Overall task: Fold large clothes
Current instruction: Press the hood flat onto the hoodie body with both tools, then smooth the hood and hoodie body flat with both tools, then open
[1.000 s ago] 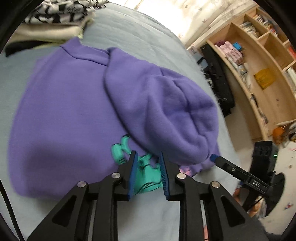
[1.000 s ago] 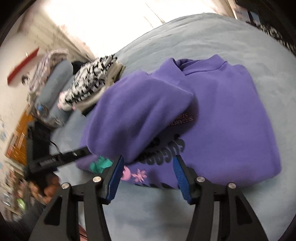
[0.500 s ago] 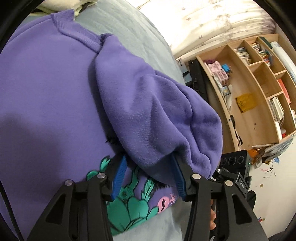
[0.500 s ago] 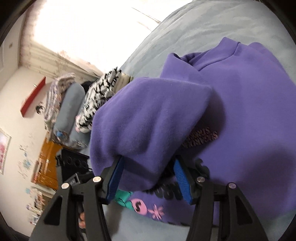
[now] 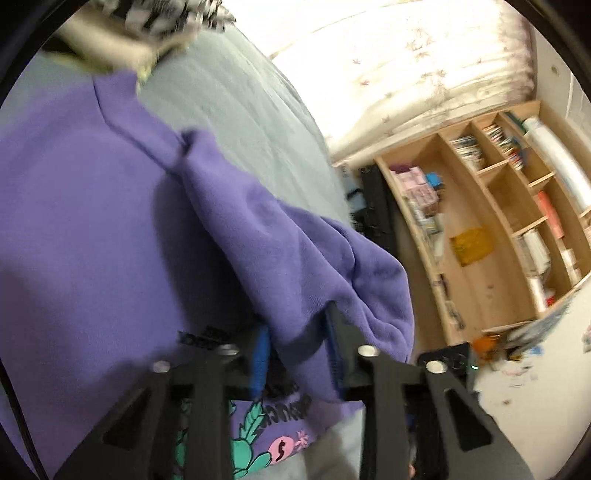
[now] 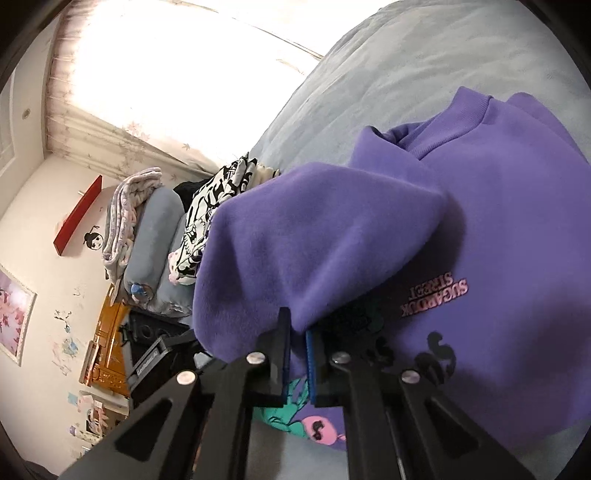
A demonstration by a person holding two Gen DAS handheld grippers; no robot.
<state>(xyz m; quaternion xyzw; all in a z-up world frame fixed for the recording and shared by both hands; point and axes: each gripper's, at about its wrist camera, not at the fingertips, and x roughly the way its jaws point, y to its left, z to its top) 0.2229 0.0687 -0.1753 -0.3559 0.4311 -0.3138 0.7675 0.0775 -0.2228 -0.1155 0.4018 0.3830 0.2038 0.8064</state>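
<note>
A purple sweatshirt (image 5: 92,240) with a teal and pink print lies flat on the bed, one side flap (image 5: 295,240) folded over its chest. My left gripper (image 5: 297,332) has its jaws closing on the lower edge of that flap, and the fabric fills the gap between the blue pads (image 5: 260,350). In the right wrist view the same sweatshirt (image 6: 517,229) shows pink lettering, and its folded flap (image 6: 314,229) bulges up. There my right gripper (image 6: 297,328) is shut on the flap's edge, with a thin fold pinched between the pads.
The bed (image 5: 240,110) has a grey-blue cover (image 6: 406,55). A pile of black-and-white clothes (image 5: 159,14) lies beyond the collar, also in the right wrist view (image 6: 214,199) beside pillows (image 6: 155,229). A wooden shelf unit (image 5: 498,221) and a black box (image 5: 447,362) stand past the bed's edge.
Both grippers moved forward onto the folded flap. The left opened around its edge, then closed on it. The right went from wide open to shut on the fabric. Both views rolled.
</note>
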